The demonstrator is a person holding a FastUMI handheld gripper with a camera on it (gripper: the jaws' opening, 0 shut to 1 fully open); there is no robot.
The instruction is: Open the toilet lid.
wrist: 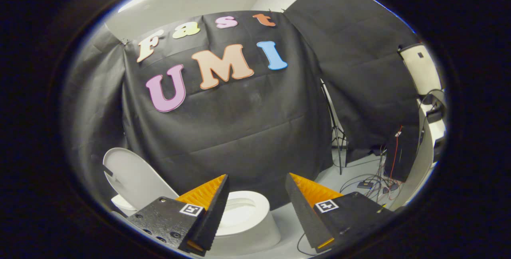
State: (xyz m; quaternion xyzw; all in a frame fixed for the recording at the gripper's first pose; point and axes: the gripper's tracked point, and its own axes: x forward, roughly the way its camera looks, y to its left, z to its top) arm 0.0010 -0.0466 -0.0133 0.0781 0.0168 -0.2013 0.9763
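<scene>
A white toilet [247, 221] stands on the pale floor below and ahead of my fingers, its seat ring and bowl showing between them. Its white lid [133, 179] is raised, tilted back to the left beyond my left finger, leaning toward the black cloth wall. My gripper [256, 179] is open, held above the toilet with nothing between its fingers. The left finger [209, 203] covers part of the seat's left side.
Black cloth [239, 131] hangs close behind the toilet. To the right stand a thin tripod stand [337, 139], loose cables and small boxes on the floor [371, 181], and a white unit [423, 75] with wires at the far right.
</scene>
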